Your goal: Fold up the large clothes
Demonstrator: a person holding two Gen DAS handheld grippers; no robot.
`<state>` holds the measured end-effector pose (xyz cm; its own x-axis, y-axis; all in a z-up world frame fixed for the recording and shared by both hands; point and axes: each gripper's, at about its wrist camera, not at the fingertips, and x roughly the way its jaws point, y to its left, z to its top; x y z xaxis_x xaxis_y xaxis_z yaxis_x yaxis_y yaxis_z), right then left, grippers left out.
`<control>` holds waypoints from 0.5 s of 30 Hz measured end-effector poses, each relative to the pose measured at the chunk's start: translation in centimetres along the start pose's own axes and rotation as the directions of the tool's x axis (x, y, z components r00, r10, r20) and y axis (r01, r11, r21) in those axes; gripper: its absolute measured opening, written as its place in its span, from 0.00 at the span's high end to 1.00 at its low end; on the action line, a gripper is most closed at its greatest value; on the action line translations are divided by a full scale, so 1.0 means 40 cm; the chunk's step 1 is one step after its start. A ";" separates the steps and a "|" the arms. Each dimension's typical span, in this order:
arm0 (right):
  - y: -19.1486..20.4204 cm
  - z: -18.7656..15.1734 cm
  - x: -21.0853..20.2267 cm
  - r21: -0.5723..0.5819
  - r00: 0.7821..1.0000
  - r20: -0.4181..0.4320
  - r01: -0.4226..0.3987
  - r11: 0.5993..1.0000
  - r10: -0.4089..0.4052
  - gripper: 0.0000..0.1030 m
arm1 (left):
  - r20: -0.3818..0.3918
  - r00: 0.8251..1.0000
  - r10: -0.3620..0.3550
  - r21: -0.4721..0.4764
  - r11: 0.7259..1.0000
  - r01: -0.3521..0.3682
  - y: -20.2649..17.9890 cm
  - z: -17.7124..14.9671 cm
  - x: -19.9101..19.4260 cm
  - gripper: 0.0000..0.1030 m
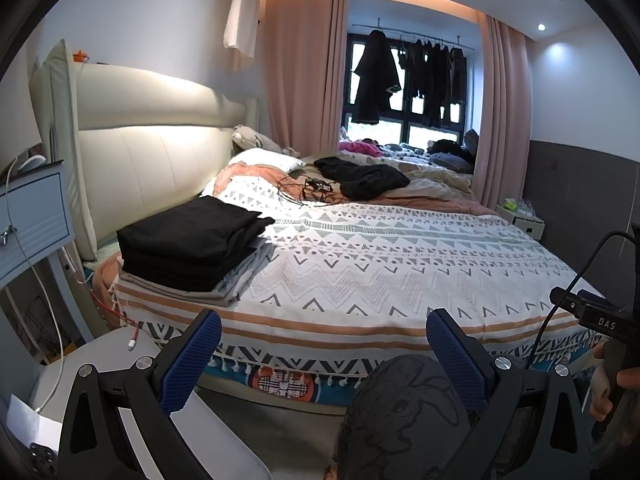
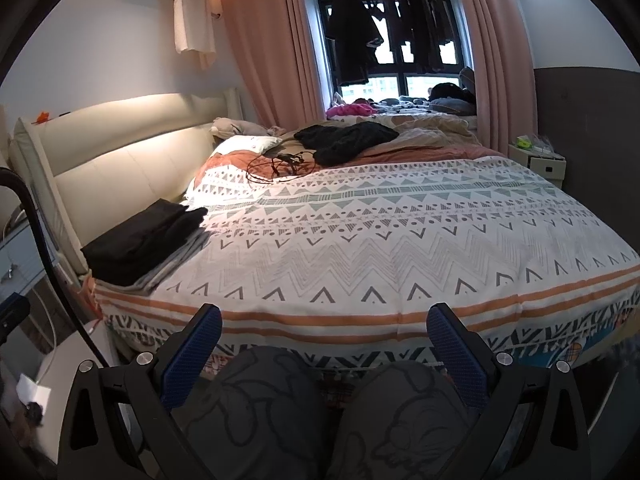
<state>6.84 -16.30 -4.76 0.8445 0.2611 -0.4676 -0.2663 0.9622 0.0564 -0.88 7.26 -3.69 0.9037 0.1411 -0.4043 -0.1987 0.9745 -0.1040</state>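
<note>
Both tools empty, jaws wide: left tool [image 1: 323, 354], right tool [image 2: 324, 350]. Folded black stack [image 1: 188, 240] at bed [image 1: 400, 264] near-left corner (garment count unclear). Right tool body reads "DAS", rest cut off.

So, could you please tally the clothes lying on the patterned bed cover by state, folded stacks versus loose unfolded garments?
Folded stacks: 1, the folded stack of black and grey clothes near the headboard
Loose unfolded garments: 1, the black garment at the far side
Total: 2
Both grippers, left gripper and right gripper, are open and empty.

Woven matt cloth bedspread [image 2: 360, 240]; smooth padded leather-look headboard [image 1: 152, 152]; folded matt black fabric stack [image 1: 188, 240]; textured blue rubbery pads on matt black plastic fingers [image 2: 192, 356].
</note>
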 end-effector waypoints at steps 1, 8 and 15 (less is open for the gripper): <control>-0.002 0.000 -0.001 0.002 1.000 0.000 0.001 1.000 -0.001 0.01 | -0.001 1.000 -0.001 0.002 1.000 0.001 0.000 0.000 -0.001 0.01; -0.017 0.003 -0.015 0.017 1.000 0.010 0.012 1.000 -0.012 0.00 | 0.004 1.000 -0.009 0.002 1.000 0.009 -0.010 0.001 -0.007 0.01; -0.029 0.003 -0.013 0.030 1.000 0.008 0.017 0.999 -0.017 0.00 | 0.001 1.000 -0.016 0.002 1.000 0.016 -0.010 -0.002 -0.011 0.01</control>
<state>6.78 -17.54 -4.49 0.8528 0.2451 -0.4612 -0.2377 0.9684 0.0751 -1.24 6.81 -3.56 0.9071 0.1255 -0.4017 -0.1832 0.9771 -0.1083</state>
